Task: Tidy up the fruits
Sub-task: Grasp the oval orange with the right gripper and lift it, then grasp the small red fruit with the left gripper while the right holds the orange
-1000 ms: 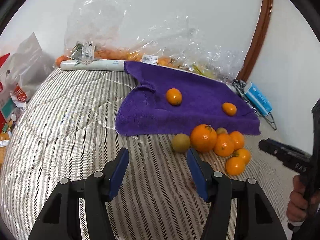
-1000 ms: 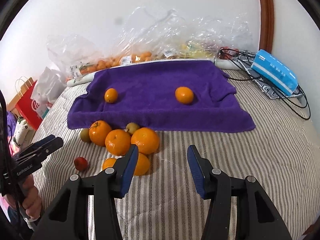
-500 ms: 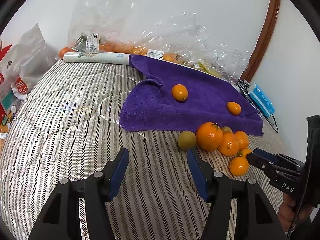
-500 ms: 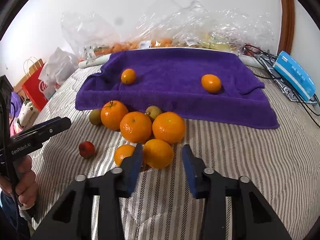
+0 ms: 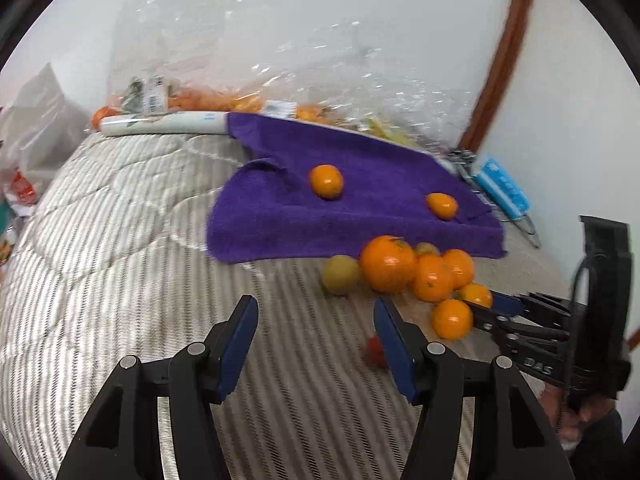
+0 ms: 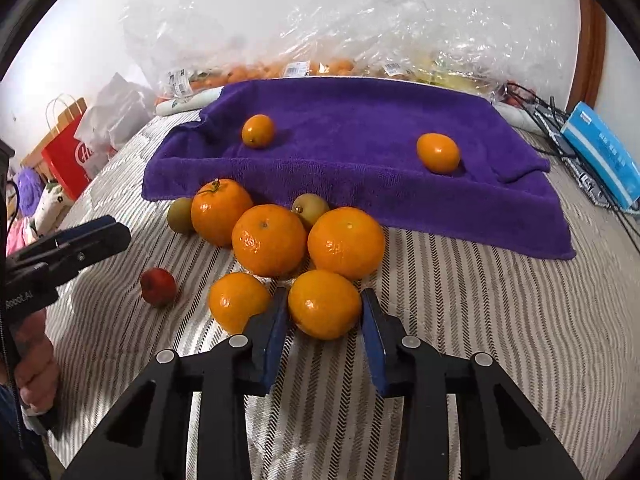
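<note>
A purple towel (image 6: pixel 360 152) lies on the striped bed with two small oranges (image 6: pixel 258 131) (image 6: pixel 438 153) on it. In front of it sits a pile of oranges (image 6: pixel 269 240), two greenish fruits (image 6: pixel 310 206) and a small red fruit (image 6: pixel 159 286). My right gripper (image 6: pixel 324 293) is shut on the nearest orange (image 6: pixel 324 304), which rests on the bed; its blue pads press both sides. The left wrist view shows that orange (image 5: pixel 452 319) at the right gripper's tips (image 5: pixel 484 308). My left gripper (image 5: pixel 314 301) hangs open over the bare bed, left of the pile, with nothing between its fingers.
Clear plastic bags of fruit (image 6: pixel 320 52) and a white roll (image 5: pixel 160 124) line the wall behind the towel. A blue box (image 6: pixel 600 152) and cables lie at the right. A red paper bag (image 6: pixel 68 160) and white bags stand beyond the bed's left edge.
My right gripper moved forward and down into the pile and closed on the nearest orange. The left gripper stayed open and nearly in place.
</note>
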Demonstrator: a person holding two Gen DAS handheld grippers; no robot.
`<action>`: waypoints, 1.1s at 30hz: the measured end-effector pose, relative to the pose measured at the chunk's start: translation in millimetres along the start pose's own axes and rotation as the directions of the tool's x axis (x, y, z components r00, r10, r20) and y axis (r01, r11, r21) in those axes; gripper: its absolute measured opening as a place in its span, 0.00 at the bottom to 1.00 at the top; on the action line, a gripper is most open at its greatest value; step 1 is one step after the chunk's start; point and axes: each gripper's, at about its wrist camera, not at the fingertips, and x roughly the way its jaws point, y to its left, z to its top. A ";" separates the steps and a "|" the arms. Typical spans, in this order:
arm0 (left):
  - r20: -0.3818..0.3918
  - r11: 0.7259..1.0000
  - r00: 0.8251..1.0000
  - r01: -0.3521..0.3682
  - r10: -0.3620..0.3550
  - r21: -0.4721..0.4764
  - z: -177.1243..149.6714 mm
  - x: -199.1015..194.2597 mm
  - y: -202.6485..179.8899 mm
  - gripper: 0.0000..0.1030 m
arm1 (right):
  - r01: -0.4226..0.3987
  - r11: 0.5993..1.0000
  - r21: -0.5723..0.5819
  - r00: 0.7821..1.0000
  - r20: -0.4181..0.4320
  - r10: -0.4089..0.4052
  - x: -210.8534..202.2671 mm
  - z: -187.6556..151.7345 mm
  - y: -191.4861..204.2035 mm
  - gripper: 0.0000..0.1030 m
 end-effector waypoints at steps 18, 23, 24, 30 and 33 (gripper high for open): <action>-0.140 0.987 0.990 0.027 -0.004 0.157 -12.2 24.5 -41.5 0.56 | 0.101 0.994 0.047 0.993 0.048 -0.103 -31.2 -12.9 -56.9 0.35; -0.163 0.980 0.985 -0.014 0.048 0.200 -16.0 31.7 -55.8 0.55 | 0.117 0.992 0.055 0.992 0.049 -0.119 -34.0 -22.4 -68.2 0.35; -0.161 0.980 0.986 -0.019 0.052 0.197 -16.1 31.7 -56.2 0.55 | 0.117 0.992 0.055 0.992 0.049 -0.119 -34.0 -22.4 -68.2 0.35; -0.147 0.990 0.987 -0.037 0.058 0.139 -13.8 29.4 -48.4 0.43 | 0.119 0.993 0.020 0.990 0.067 -0.120 -39.8 -29.9 -67.5 0.35; -0.140 0.994 0.989 -0.043 0.057 0.102 -13.2 28.0 -42.3 0.33 | 0.096 0.995 0.028 0.993 0.067 -0.098 -41.9 -30.1 -67.9 0.35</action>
